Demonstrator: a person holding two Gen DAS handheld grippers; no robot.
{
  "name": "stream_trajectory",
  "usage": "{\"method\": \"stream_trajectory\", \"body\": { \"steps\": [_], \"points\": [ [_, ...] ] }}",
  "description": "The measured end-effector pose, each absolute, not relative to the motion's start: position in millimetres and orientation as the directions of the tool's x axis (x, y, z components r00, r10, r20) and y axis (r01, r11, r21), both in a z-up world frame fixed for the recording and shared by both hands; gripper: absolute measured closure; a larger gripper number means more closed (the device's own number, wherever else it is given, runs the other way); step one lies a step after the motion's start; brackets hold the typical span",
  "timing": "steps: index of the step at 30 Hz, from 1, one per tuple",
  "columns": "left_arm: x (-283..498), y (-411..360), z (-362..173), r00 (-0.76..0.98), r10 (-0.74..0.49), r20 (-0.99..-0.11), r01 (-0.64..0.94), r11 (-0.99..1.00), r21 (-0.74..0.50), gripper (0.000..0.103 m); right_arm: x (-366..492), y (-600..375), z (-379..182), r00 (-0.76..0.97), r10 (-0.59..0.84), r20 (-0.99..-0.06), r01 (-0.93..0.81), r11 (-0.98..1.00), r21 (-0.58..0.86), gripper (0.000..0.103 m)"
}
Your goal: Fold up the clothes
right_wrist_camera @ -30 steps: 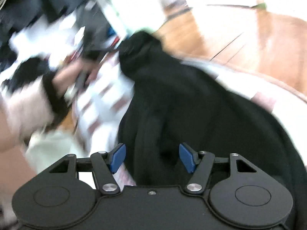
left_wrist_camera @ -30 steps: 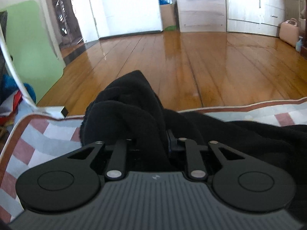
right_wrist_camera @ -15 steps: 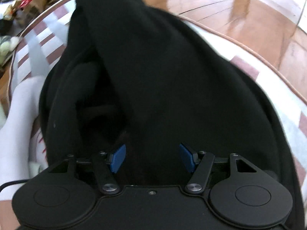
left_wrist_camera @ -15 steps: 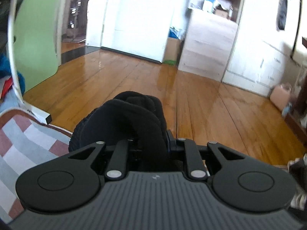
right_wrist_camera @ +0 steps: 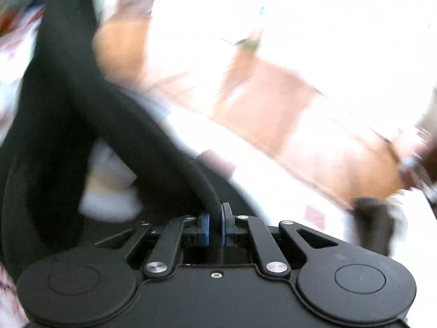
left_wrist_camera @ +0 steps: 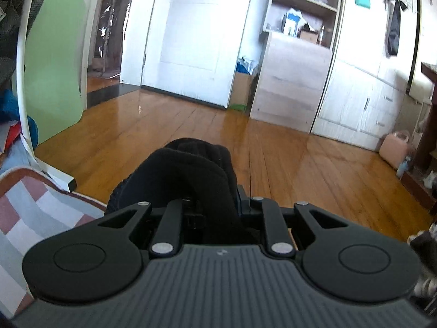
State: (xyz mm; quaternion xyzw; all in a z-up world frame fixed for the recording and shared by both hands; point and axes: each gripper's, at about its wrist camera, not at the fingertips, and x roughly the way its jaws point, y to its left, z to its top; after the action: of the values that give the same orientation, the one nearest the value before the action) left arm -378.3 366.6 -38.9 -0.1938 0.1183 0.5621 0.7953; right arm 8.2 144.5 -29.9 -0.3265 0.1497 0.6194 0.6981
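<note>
Black garment [left_wrist_camera: 191,180] fills the jaws of the left hand-held gripper [left_wrist_camera: 215,205], a thick bunched fold clamped between them and bulging forward and a little left of the tips. Below and left of this hand-held gripper lies a checked cover [left_wrist_camera: 35,213] in pink, grey and white with a brown edge; ahead stretches a glossy wooden floor [left_wrist_camera: 273,142], ending at a white door [left_wrist_camera: 191,41] and pale cabinets [left_wrist_camera: 363,82].

The right hand-held gripper [right_wrist_camera: 215,228] is pinched narrow on a thin ridge of the same black garment [right_wrist_camera: 82,109], its blue pads [right_wrist_camera: 204,227] pressing it from both sides. From the tips the cloth rises away to the upper left. That view is badly blurred.
</note>
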Motion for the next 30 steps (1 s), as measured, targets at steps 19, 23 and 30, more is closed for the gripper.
{"method": "stream_trajectory", "body": {
  "steps": [19, 23, 30],
  "points": [
    [-443, 271, 9, 0.275, 0.947, -0.164, -0.946, 0.235, -0.224, 0.087, 34, 73, 84, -0.028, 0.904, -0.426, -0.999, -0.012, 0.041, 0.095],
    [-449, 274, 3, 0.228, 0.958, -0.172, -0.961, 0.192, -0.200, 0.087, 39, 86, 74, -0.088, 0.878, -0.470, -0.995, -0.060, 0.075, 0.096],
    [-397, 330, 4, 0.126, 0.987, -0.095, -0.987, 0.115, -0.117, 0.087, 69, 208, 71, -0.030, 0.861, -0.508, -0.991, -0.094, -0.100, 0.081]
  ]
}}
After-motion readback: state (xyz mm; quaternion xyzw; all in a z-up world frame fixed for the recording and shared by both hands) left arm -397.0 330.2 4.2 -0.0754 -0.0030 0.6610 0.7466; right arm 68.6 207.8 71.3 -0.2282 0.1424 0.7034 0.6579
